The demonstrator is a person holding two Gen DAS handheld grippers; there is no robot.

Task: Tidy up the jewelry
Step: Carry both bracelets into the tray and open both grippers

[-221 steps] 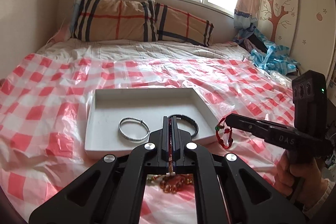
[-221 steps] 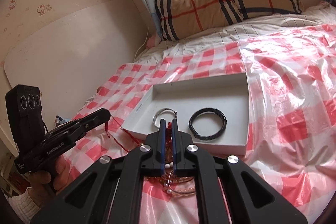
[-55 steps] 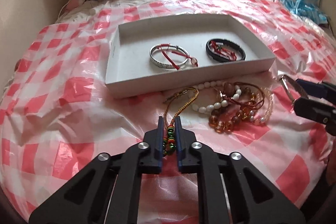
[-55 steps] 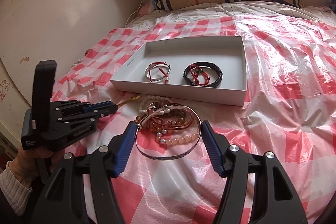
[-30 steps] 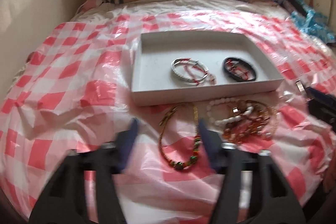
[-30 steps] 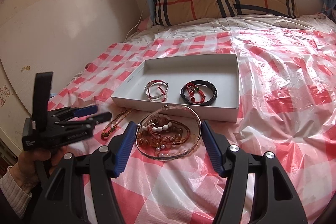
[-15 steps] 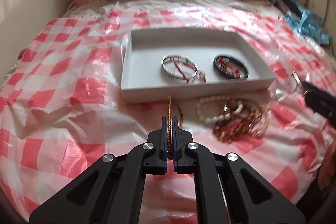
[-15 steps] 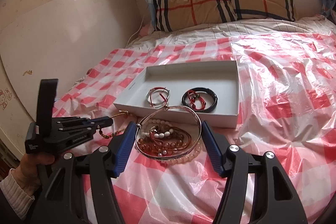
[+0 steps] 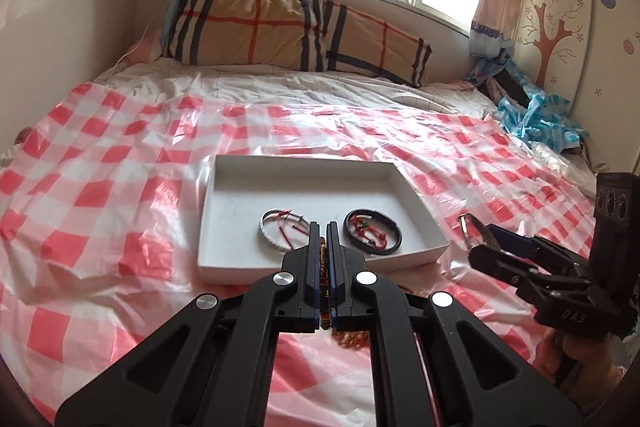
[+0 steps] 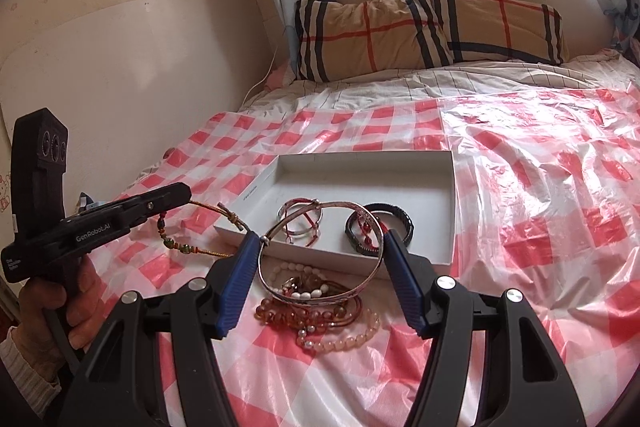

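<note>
Right wrist view, stock as it lies. White tray [image 10: 448,211]: holds a silver bangle with red cord [image 10: 300,221] at left and a black bracelet with red cord [image 10: 378,227] at right; its far half is bare.

Left gripper [image 10: 188,191]: jaws closed tight on a beaded cord bracelet [image 10: 176,245], which hangs clear of the checked plastic sheet [image 10: 540,227], just left of the tray's near left corner.

Right gripper [image 10: 320,247]: jaws held wide, pads pressing either side of a large silver bangle [image 10: 320,293], above the near wall.

Remaining: bead bracelet pile [image 10: 316,301] on the sheet, just near of the tray.

Judged about one third done.

Edges: low tray walls to clear. Open room lies far and right across the bed.
</note>
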